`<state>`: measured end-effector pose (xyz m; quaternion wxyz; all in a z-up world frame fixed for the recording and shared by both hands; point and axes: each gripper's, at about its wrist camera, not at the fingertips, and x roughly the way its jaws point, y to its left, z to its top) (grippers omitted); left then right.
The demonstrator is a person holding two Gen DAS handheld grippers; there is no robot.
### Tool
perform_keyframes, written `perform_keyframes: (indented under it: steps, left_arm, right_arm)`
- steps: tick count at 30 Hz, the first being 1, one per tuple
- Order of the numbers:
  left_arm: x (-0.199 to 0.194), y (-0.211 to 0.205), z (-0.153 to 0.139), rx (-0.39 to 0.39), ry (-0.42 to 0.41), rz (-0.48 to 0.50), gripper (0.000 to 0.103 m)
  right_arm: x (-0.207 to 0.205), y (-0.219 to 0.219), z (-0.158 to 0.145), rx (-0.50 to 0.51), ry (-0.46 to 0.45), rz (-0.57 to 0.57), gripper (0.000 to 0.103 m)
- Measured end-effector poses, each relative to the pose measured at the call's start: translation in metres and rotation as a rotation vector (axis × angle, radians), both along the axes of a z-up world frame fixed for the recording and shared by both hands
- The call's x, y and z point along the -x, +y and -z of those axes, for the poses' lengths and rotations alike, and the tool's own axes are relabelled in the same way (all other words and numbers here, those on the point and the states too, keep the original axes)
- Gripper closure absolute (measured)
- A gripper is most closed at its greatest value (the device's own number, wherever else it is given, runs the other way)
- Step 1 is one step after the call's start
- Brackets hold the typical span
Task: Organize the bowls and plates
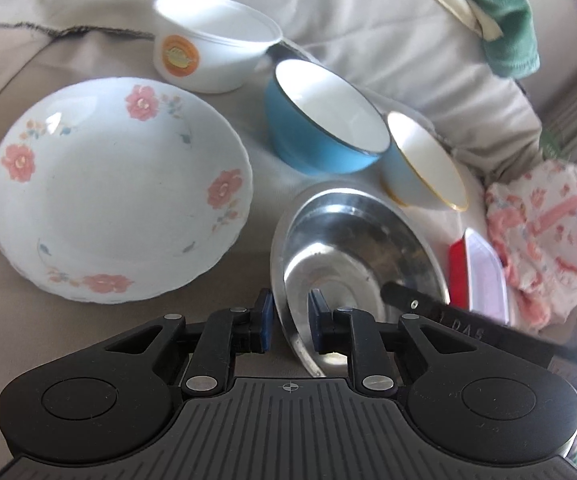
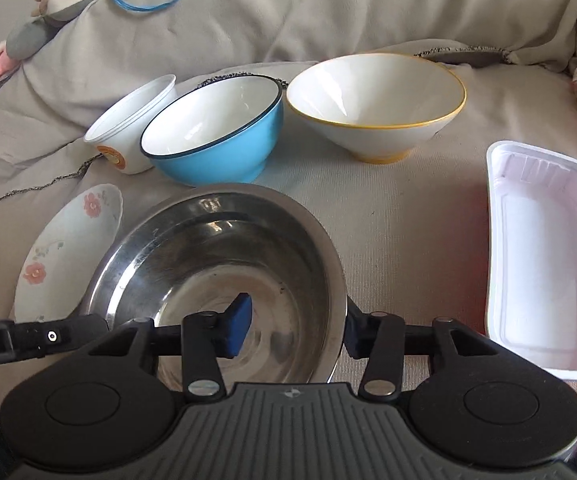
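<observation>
Six dishes are lying on a beige cover (image 2: 408, 208) that is spreading in folds behind them. On the left side the flowered plate (image 1: 116, 188), white with pink roses around its border, is resting flat; it is the widest piece. Just beside it, to the right, the steel bowl (image 2: 216, 248) is standing upright and empty, and its near rim is reaching almost under both cameras. To the right of the steel bowl, a little apart, the white plastic tray (image 2: 544, 256) is lying open and empty (its outside is showing red in the left wrist view).

Behind the steel bowl three smaller bowls are making a row. The yellow-rimmed bowl (image 2: 376, 100) is standing at the right. The blue bowl (image 2: 224, 156) is sitting just beside it, in the middle. The small white bowl (image 1: 212, 40) with an orange mark is leaning against the blue one at the left end.

The left tool (image 1: 290, 320) is nearly closed, and its blue pads are pinching the left rim of the steel bowl from both sides. The right tool (image 2: 296, 322) is partly open across the right rim: one finger is standing outside, close to the rim, and the other pad is hanging inside the bowl, apart from the wall, so it is not gripping the bowl.
</observation>
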<state>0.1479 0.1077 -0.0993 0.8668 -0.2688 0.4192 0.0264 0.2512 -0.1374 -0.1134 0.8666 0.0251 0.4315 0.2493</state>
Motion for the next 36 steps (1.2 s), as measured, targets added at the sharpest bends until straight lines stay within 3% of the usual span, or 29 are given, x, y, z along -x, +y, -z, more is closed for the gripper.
perform_keyframes:
  steps: [5, 9, 13, 18, 24, 30, 36]
  left_arm:
    - [0.009, -0.018, -0.004, -0.085, 0.071, 0.050, 0.082]
    - [0.006, -0.015, 0.005, -0.078, 0.070, 0.039, 0.083]
    - [-0.001, -0.018, 0.007, -0.123, 0.047, 0.039, 0.083]
    - [0.003, -0.022, -0.001, -0.187, 0.052, 0.054, 0.083]
    - [0.014, -0.011, -0.027, -0.239, -0.016, -0.002, 0.083]
    - [0.023, 0.035, -0.050, -0.245, -0.085, -0.090, 0.083]
    - [0.024, 0.100, -0.040, -0.247, -0.075, -0.213, 0.083]
  right_arm:
    - [0.010, -0.012, 0.001, -0.008, 0.042, -0.035, 0.062]
    - [0.020, -0.023, 0.004, -0.015, 0.077, -0.073, 0.062]
    - [0.012, -0.015, 0.005, 0.014, 0.041, -0.027, 0.062]
    - [0.008, -0.010, 0.003, -0.003, 0.072, -0.043, 0.062]
    - [0.020, 0.003, -0.017, -0.015, 0.034, -0.074, 0.062]
    - [0.018, 0.042, -0.054, -0.065, -0.035, -0.129, 0.062]
    - [0.005, 0.125, -0.049, -0.028, -0.044, -0.243, 0.062]
